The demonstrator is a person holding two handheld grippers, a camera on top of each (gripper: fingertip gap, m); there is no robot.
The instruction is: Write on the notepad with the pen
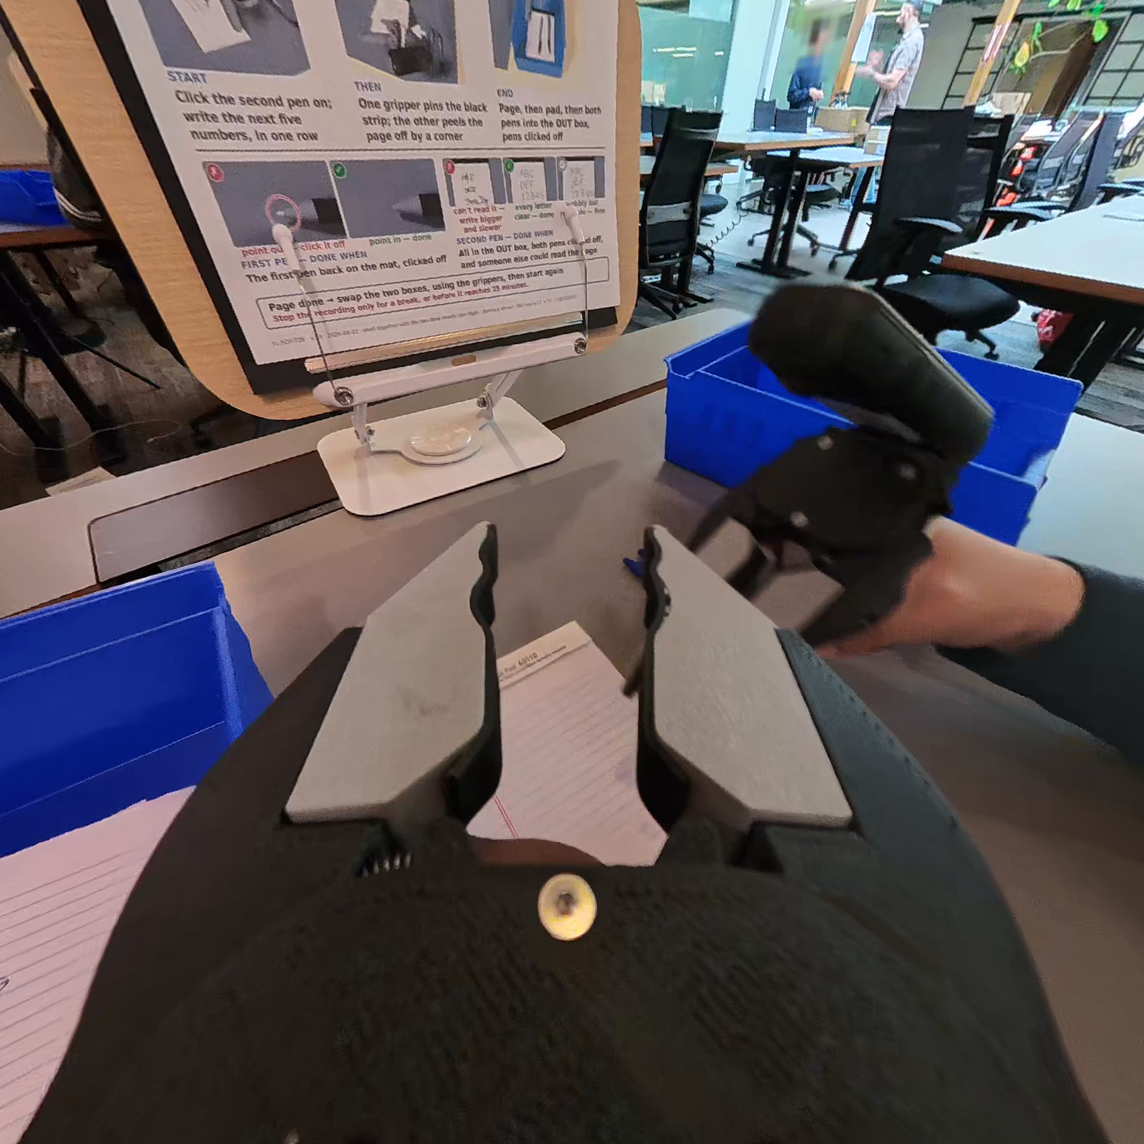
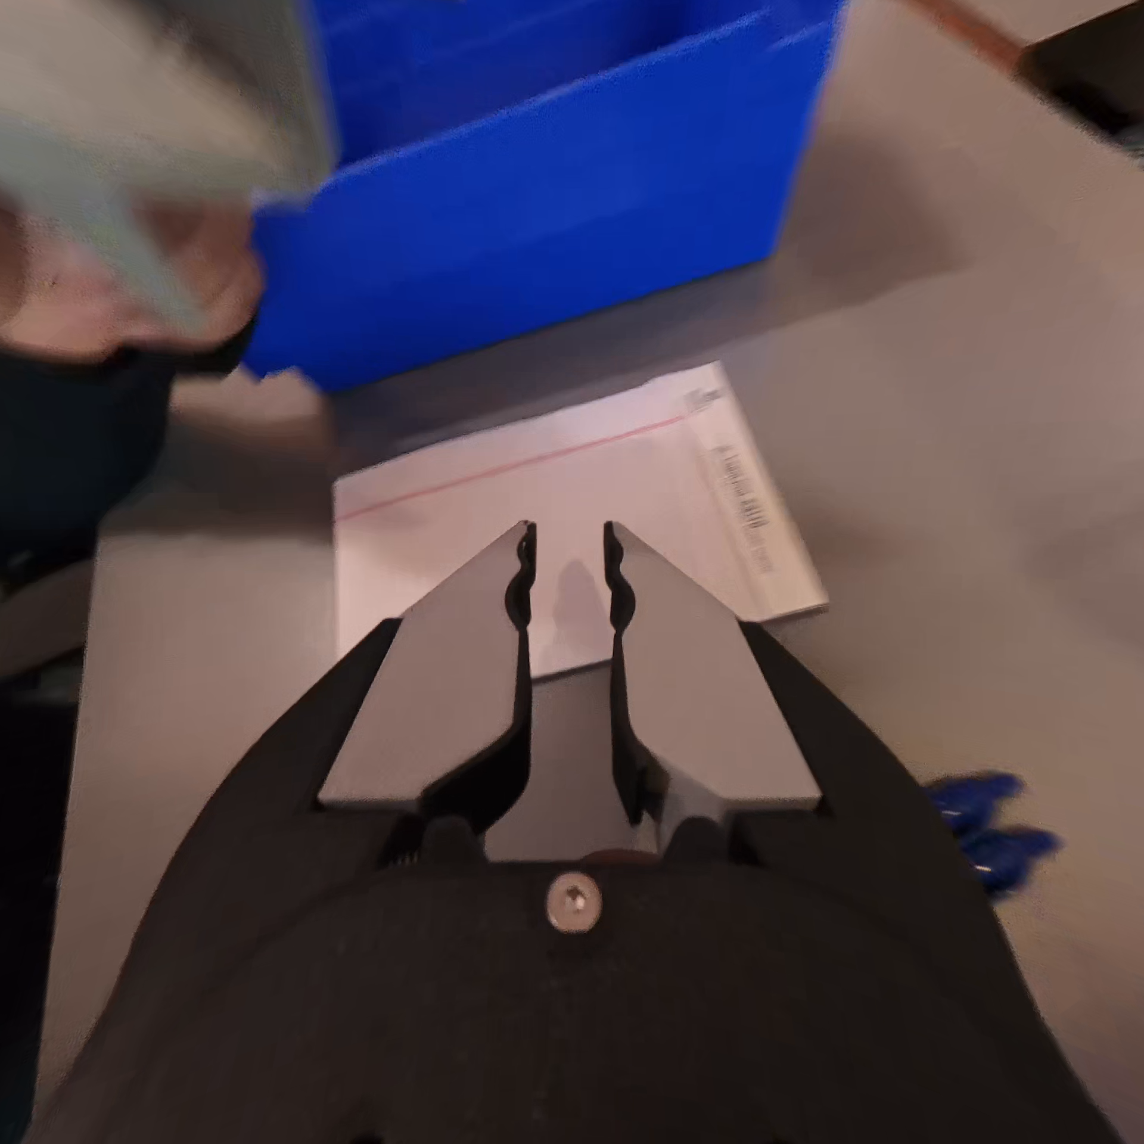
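The white lined notepad [image 1: 560,730] lies on the grey table under my left gripper [image 1: 569,545], which is open and empty above it. In the right wrist view the notepad [image 2: 619,495] lies just ahead of the right gripper [image 2: 569,529], whose jaws stand a little apart with nothing between them. The right gripper also shows in the left wrist view [image 1: 743,557], blurred, held by a hand [image 1: 990,594] right of the pad. A small blue tip [image 1: 631,564] shows beyond my right finger; blurred blue objects [image 2: 990,823], perhaps pens, lie on the table at the right.
A blue bin [image 1: 111,681] stands left of the pad and another [image 1: 730,421] at the back right. One bin [image 2: 526,216] is behind the pad. A loose lined page [image 1: 62,928] lies at the near left. An instruction sheet on a white stand [image 1: 433,458] is at the back. The tips of one gripper are about 11 cm away from the tips of the other.
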